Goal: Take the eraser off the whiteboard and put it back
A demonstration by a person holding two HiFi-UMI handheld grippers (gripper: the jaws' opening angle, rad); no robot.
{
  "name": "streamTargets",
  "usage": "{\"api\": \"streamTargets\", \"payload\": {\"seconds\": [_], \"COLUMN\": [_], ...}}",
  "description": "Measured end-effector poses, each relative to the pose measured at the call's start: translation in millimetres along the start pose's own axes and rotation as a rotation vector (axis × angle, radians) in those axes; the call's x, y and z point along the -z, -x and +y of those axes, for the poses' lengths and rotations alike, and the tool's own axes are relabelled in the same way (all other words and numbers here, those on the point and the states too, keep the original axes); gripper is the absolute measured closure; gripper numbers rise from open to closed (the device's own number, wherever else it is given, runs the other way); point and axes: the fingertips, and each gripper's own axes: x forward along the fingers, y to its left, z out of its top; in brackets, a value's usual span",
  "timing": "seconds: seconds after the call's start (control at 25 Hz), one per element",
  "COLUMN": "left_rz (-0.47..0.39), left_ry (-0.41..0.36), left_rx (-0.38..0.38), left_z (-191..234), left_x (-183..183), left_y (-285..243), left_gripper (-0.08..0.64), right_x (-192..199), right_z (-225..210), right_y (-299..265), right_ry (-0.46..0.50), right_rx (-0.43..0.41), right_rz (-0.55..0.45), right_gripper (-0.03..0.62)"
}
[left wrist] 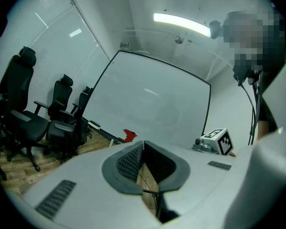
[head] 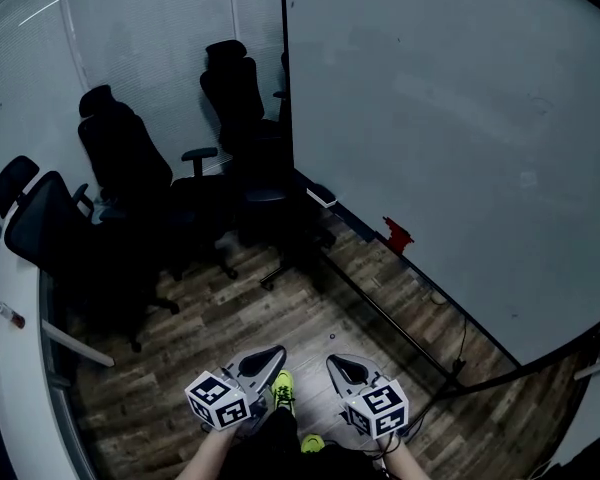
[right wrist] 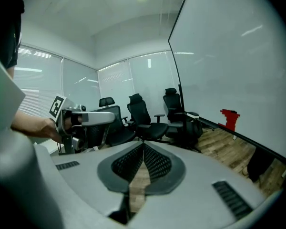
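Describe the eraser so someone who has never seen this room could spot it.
Find the big whiteboard filling the room's right side. Look along its bottom edge: the eraser sits there. It is the only bright red thing, unlike the pale block farther along, by the black chairs.

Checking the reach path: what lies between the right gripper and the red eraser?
Head view: only wood floor and the whiteboard stand's dark bar before the red eraser.
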Motion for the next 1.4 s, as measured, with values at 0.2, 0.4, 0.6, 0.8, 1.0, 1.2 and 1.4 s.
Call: {"api": "streamTargets", "payload": {"seconds": [0.2,0.4,0.6,0.8,1.0,1.2,1.4], "left_rz": [0.003,0.010,0.000,-0.003,0.021,0.033,0.029], "left_ry": [-0.001,0.011,0.028,0.045,0.062,0.075,0.095], "left_rx": [0.026,0.051,0.066,0.090,0.110,0.131,0.152], "left_z": [27.4,58.3,94.5,126.1,151.3,171.0,172.6], "left_x": [-11.7,-22.8,-42.6,-60.8,-63.9,-67.1,-69.9], "left_y": [-24.1,-49.1,-71.9,-87.8,-98.2,-105.4,-108.4], "left_gripper": [0.551,0.551,0.551,0.552,0.552,0.552,0.552], "right_x": [-13.9,-27.0,-49.4,-68.1,-75.1,-84.5,-91.3], "right_z": [-12.6,-26.8,-43.9,-61.8,-73.6,-87.9,-100.6], "right_y": [-22.9,-56.5,-89.8,-123.4,-147.1,-160.4,-158.3], "right_ry": [-0.010,-0.028,-0.023,-0.033,-0.043,-0.047,-0.054], "right_rx": [0.010,0.001,0.013,0.030,0.052,0.092,0.130], "right_rz": [0.001,0.034,0.055,0.066,0.075,0.073,0.071], "right_gripper": [0.577,0.577,0.577,0.577,0.577,0.575,0.575]}}
